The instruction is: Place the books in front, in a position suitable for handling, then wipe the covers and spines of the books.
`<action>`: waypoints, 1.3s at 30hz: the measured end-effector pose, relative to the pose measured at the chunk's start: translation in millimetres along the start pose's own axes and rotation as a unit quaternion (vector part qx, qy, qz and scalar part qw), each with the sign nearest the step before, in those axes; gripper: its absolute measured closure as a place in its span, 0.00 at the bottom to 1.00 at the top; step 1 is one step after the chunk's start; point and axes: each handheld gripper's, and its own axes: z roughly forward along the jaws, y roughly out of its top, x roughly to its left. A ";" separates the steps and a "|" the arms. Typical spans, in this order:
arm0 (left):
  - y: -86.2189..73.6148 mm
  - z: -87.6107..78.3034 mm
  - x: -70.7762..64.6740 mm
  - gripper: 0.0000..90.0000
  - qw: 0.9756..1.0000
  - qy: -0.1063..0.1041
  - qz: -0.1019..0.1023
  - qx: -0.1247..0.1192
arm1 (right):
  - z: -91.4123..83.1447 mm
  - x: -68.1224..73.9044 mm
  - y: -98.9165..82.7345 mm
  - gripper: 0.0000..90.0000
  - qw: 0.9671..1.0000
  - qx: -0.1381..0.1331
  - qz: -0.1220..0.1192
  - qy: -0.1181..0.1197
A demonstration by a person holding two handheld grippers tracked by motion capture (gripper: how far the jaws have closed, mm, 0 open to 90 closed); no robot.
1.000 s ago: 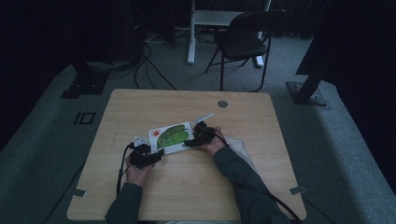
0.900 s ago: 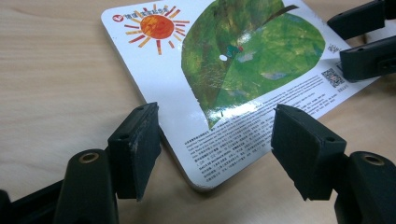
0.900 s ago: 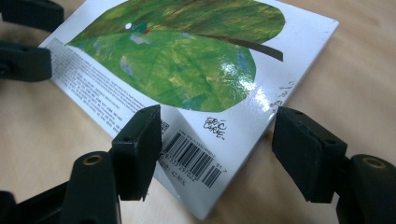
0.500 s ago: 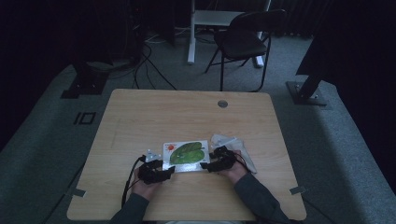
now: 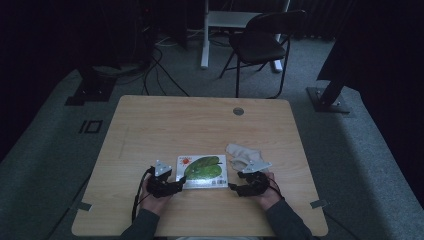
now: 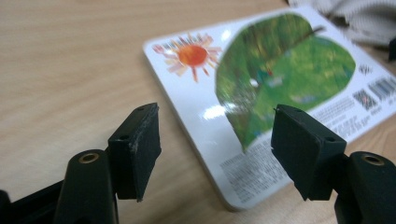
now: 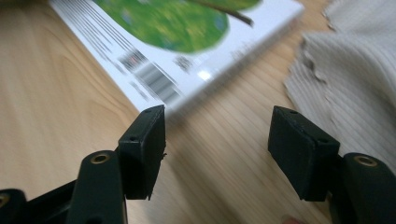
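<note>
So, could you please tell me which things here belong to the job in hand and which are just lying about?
In the job:
- book, flat on the table
- left gripper, jaws open
- right gripper, jaws open, just been closing a little

Lying about:
- beige cloth beside the book
- chair behind the table

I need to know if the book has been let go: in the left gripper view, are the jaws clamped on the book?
No, the left gripper stands open, its pads apart above the book, which lies flat on the table.
</note>
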 end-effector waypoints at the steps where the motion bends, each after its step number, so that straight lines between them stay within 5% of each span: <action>1: 1.3 -1.1 2.5 0.37 1.000 0.004 -0.001 0.000 | 0.8 -1.9 -1.0 0.41 1.000 0.004 -0.005 -0.007; 6: 13.5 1.4 11.5 0.27 0.999 0.022 0.008 0.033 | -0.9 -16.1 -1.7 0.41 1.000 -0.006 0.015 -0.010; 9: 20.8 0.9 13.9 0.26 0.999 0.012 0.018 0.024 | -1.9 -27.0 -2.1 0.41 0.999 -0.012 0.026 -0.021; 17: 38.5 9.5 33.6 0.27 1.000 -0.015 -0.012 0.003 | -3.4 -43.2 -2.1 0.41 0.999 -0.021 0.047 -0.017; 19: 41.7 15.8 41.0 0.30 0.999 -0.047 -0.018 -0.018 | -1.8 -35.7 -0.5 0.38 0.999 -0.012 0.026 -0.026; 24: 37.1 32.3 47.9 0.31 0.996 -0.081 -0.020 -0.014 | 0.7 -16.3 6.2 0.33 1.000 -0.021 0.000 -0.009; 31: 36.0 39.7 46.2 0.30 0.996 -0.086 -0.018 -0.009 | 6.8 10.5 17.0 0.24 0.999 -0.029 -0.038 0.003; 39: 38.7 44.3 44.5 0.30 0.997 -0.077 -0.006 0.007 | 17.7 19.0 17.2 0.20 0.999 -0.009 -0.052 -0.007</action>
